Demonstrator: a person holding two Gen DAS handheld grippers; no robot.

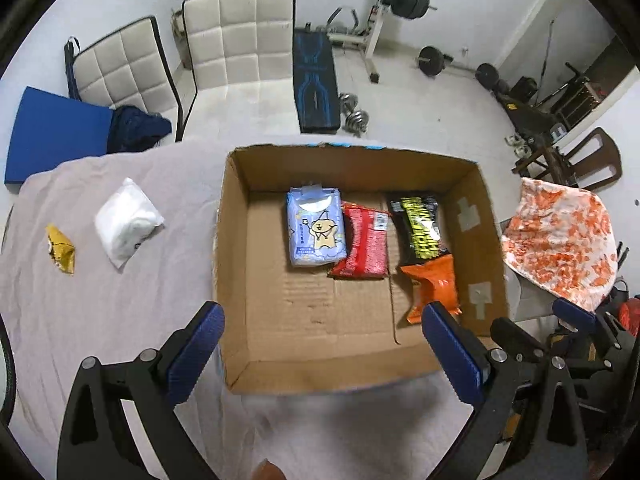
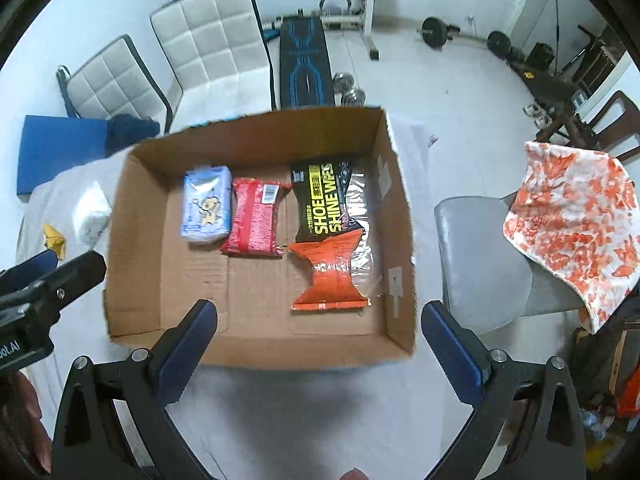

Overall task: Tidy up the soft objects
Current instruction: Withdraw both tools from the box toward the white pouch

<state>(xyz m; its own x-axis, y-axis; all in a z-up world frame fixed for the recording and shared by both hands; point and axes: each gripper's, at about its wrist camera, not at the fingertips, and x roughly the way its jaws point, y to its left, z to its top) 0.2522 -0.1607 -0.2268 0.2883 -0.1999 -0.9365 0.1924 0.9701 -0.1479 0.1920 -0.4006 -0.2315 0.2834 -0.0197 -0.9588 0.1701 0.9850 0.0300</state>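
Note:
An open cardboard box [image 1: 234, 280] [image 2: 120, 240] sits on a table under a grey cloth [image 1: 100, 300]. Inside lie a light blue tissue pack [image 1: 316, 228] [image 2: 208, 208], a red packet [image 1: 366, 242] [image 2: 256, 216], a black and yellow shoe wipes pack [image 1: 420, 224] [image 2: 324, 200] and an orange packet [image 1: 434, 286] [image 2: 332, 276]. A white soft pack [image 1: 128, 220] [image 2: 94, 214] and a small yellow packet [image 1: 60, 248] [image 2: 54, 238] lie on the cloth left of the box. My left gripper [image 1: 322, 320] is open and empty above the box's near part. My right gripper [image 2: 320, 318] is open and empty over the box's near right.
Two white padded chairs [image 1: 236, 40] stand behind the table, with a blue pad [image 1: 52, 132] at the left. An orange and white cloth [image 1: 564, 236] [image 2: 576, 228] hangs over a grey chair [image 2: 480, 260] at the right. Weight bench and dumbbells [image 1: 354, 114] are on the floor beyond.

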